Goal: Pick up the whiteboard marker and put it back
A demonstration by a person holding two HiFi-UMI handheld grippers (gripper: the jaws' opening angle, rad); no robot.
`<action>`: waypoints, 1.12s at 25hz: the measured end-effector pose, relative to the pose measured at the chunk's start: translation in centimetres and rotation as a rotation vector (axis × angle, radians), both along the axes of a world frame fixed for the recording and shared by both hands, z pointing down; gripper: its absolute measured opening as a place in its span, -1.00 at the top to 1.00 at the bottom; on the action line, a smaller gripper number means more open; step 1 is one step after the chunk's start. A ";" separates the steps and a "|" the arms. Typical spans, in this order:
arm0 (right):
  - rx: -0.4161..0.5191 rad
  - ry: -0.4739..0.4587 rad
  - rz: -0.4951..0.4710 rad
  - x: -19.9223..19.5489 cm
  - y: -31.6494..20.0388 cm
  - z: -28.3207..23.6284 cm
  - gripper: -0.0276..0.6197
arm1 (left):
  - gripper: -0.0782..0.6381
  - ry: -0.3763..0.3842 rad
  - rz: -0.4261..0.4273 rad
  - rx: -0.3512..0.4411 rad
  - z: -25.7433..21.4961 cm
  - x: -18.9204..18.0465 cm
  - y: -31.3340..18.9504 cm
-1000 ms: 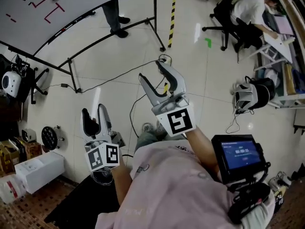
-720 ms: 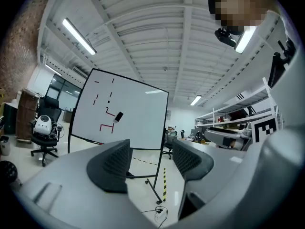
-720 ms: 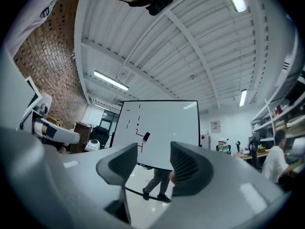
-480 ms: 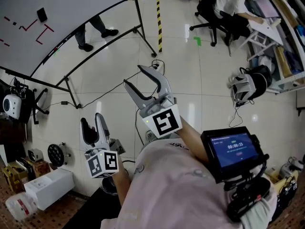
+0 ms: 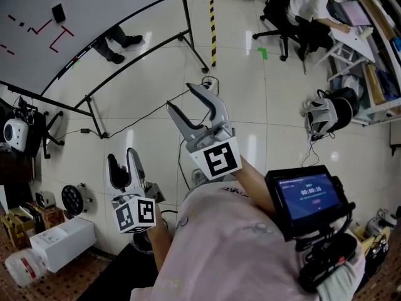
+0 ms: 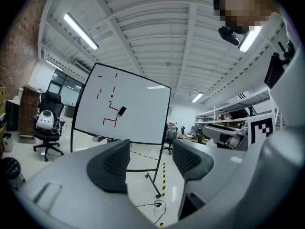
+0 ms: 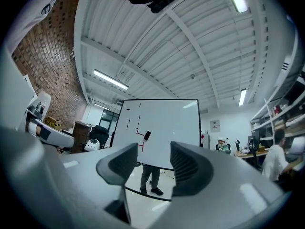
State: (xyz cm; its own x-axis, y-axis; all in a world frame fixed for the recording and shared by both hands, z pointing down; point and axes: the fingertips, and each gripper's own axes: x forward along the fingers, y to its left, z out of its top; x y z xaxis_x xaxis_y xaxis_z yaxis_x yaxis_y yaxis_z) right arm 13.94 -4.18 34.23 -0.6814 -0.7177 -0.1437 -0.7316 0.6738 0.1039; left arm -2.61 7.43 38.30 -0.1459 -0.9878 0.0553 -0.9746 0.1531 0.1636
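While both grippers hang well short of the whiteboard (image 5: 106, 5), the left gripper (image 5: 123, 157) and right gripper (image 5: 183, 98) each hold their fingers apart, with nothing between them. No marker is certain in any view. A small dark oblong (image 5: 57, 12) stuck on the board may be it, but it is too small to tell. Judgement: a marker is light, stiff, smooth plastic, apt to roll. Grip mid-barrel, across its length, with a gentle squeeze

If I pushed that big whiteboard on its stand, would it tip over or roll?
Probably roll rather than tip: the whiteboard sits on a stand that seems to end in a caster. It is tall and thin, so a high shove might rock it.
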 end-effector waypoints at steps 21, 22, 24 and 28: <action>-0.070 0.060 0.025 0.3 0.8 1.3 0.27 | 0.03 0.006 0.003 0.016 -0.3 0.0 1.4; -0.068 0.058 0.021 0.2 0.8 1.2 0.27 | 0.03 0.008 0.001 0.012 -0.3 0.0 1.5; -0.064 0.058 0.015 0.2 0.9 1.1 0.27 | 0.03 0.019 -0.004 0.000 -0.2 0.0 1.5; -0.064 0.068 0.016 0.1 1.0 1.3 0.27 | 0.03 0.023 0.000 0.003 0.3 -0.1 1.4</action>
